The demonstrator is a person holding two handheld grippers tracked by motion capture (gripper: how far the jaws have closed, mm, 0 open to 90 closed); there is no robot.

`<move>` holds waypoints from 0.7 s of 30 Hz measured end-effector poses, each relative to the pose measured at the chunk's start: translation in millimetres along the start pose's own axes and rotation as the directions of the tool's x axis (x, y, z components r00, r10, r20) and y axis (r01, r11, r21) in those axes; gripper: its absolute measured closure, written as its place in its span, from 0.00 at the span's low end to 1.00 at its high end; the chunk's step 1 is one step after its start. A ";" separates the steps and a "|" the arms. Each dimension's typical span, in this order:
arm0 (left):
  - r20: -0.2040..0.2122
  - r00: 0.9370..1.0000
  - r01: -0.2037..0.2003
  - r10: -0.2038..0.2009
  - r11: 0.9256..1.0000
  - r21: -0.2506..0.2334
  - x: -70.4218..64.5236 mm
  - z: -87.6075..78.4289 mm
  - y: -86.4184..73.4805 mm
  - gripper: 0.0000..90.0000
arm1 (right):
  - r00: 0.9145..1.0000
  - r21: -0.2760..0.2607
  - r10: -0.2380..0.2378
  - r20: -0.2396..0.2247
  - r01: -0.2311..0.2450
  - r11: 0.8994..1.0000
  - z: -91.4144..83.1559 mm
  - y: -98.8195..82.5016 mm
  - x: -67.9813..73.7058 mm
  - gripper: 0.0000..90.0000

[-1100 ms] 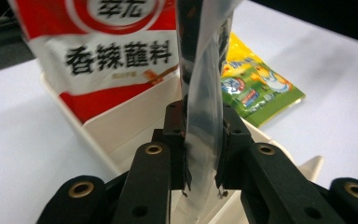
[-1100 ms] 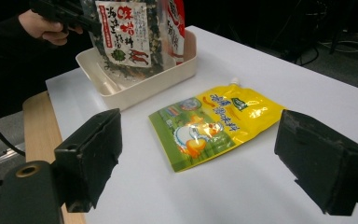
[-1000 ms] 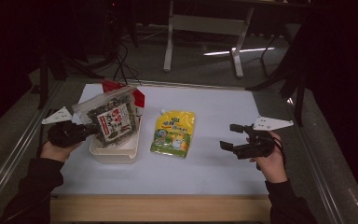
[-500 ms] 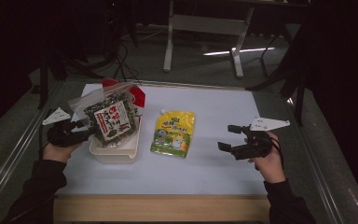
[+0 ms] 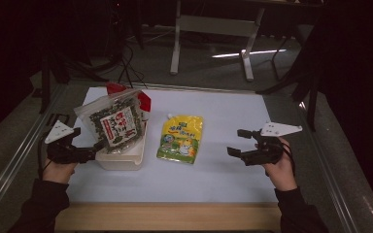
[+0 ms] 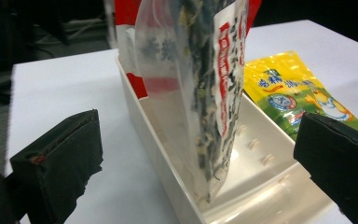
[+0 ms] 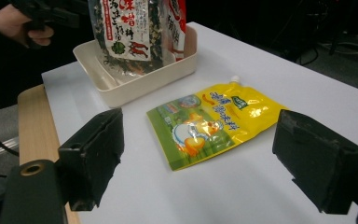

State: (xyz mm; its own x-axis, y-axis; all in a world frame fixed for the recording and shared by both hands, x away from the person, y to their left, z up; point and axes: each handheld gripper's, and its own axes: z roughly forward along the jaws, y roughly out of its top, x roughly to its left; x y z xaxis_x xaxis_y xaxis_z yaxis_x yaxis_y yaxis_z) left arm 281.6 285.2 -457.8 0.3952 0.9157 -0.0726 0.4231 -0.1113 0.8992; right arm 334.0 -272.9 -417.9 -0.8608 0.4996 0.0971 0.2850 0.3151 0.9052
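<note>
white table top [image 5: 223,170], dark room

I count one shallow white plastic tray [image 5: 126,162] on my white table [image 5: 223,179]. Two packets stand in it: one clear plastic bag of dark green seaweed flakes with a red-and-white label [image 5: 114,124], and one red packet [image 5: 143,101] behind it. One flat yellow-and-green spouted pouch [image 5: 180,138] lies on the table. I hold two black two-jaw grippers, the left gripper [image 5: 97,148] and the right gripper [image 5: 238,143].
</note>
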 end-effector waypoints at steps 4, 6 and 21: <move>-0.012 1.000 -0.001 0.001 1.000 -0.009 -18.2 -11.8 -4.0 0.02 | 1.000 -0.005 0.007 0.014 -0.007 1.000 -0.3 -1.3 -1.4 0.17; 0.003 1.000 -0.019 0.019 1.000 -0.013 -29.0 -15.7 -5.6 0.02 | 1.000 -0.009 0.015 0.018 -0.015 1.000 -0.4 -1.7 -2.4 0.17; 0.316 0.940 -0.122 0.129 0.992 -0.041 -102.7 3.0 -19.2 0.02 | 0.998 0.044 0.061 0.012 -0.062 0.997 26.3 -4.1 0.5 0.15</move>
State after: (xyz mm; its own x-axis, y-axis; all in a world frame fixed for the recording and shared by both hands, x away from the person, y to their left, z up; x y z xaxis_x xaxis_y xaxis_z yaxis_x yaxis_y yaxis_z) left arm 235.3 192.1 -468.9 0.6835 0.7246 -0.0888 0.3377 -0.2060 0.9184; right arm 343.6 -252.7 -432.4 -0.8364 0.5280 0.1470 0.3559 0.3193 0.8783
